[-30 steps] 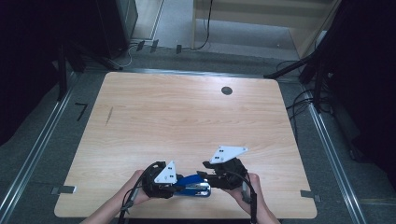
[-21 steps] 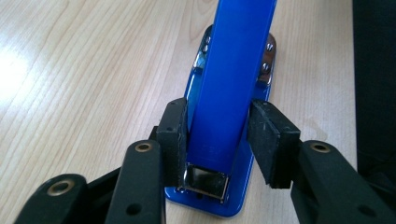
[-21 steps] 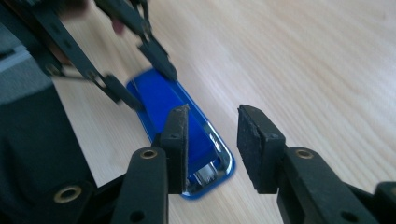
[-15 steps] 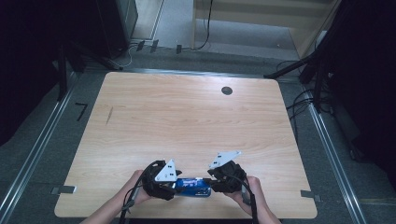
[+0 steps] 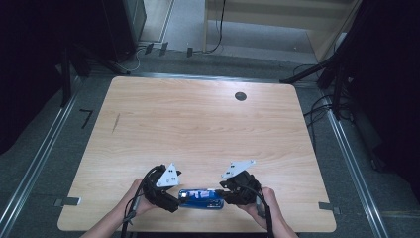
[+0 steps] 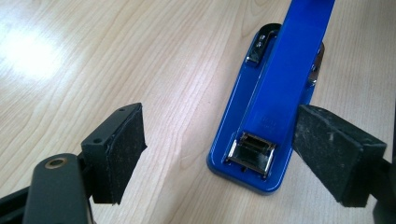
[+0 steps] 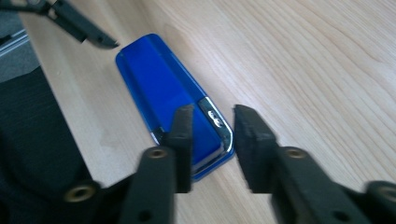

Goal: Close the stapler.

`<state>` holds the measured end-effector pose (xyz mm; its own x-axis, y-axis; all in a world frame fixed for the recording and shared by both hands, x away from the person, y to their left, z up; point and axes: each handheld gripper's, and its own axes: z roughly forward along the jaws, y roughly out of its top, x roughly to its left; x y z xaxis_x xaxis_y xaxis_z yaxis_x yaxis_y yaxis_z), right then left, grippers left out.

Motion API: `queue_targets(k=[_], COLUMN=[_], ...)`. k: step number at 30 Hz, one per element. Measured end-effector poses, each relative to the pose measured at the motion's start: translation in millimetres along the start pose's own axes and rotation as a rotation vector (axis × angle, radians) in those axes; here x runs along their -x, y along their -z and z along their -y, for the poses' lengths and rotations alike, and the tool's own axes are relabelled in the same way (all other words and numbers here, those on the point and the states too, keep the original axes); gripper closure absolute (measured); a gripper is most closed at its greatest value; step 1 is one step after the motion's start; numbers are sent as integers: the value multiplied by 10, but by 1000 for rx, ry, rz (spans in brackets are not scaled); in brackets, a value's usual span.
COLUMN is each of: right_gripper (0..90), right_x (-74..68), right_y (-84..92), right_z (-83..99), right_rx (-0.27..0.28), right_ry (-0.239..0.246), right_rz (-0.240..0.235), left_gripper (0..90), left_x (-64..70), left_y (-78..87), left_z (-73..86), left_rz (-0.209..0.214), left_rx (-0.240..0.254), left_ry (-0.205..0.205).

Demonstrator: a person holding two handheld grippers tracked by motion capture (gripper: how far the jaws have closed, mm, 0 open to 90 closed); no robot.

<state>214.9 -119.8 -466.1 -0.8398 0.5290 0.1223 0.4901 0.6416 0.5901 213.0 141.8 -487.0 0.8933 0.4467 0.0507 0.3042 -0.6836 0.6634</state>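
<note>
One blue stapler lies flat on the wooden bench, close to its near edge, with one tool at each end. In the high view, two hands come in from the bottom, each carrying a tool with one grey three-cornered plate on top. The left tool sits at the stapler's left end and the right tool at its right end.

In the left gripper view, the left tool has its two black jaws standing wide apart; they have just been opening. The stapler is between them, its nose with the metal staple slot toward the camera. The right-hand pad looks to be right against the stapler's side, while the left-hand pad is well clear of it, with bare wood between.

In the right gripper view, the right tool has its two jaws fairly close together, and they have just been closing. The stapler's hinged end, with its metal clip, is under the jaws; one jaw overlaps the blue body and the other stands beside it, so a firm grip cannot be told.

One small dark round hole marks the bench's far side.
</note>
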Motion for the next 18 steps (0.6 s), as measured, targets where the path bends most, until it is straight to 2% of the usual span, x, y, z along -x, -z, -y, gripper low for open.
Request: queue_targets(k=[3,5,11,18], right_gripper=[846,890,900,900], right_x=[-57,-65,-112,-96], right_y=[-8,-9,-42,-48], right_z=[-5,-7,-7,9], right_rx=[-3,-4,-40,-32], right_ry=[39,64,97,86], right_rz=[35,42,51,44], left_gripper=[212,229,234,221], left_x=[-9,-6,-1,-9], left_y=[29,36,41,39], left_z=[6,7,10,22], left_rz=[-3,-8,-3,0], left_rx=[0,0,-4,-12], left_ry=[-3,0,3,11])
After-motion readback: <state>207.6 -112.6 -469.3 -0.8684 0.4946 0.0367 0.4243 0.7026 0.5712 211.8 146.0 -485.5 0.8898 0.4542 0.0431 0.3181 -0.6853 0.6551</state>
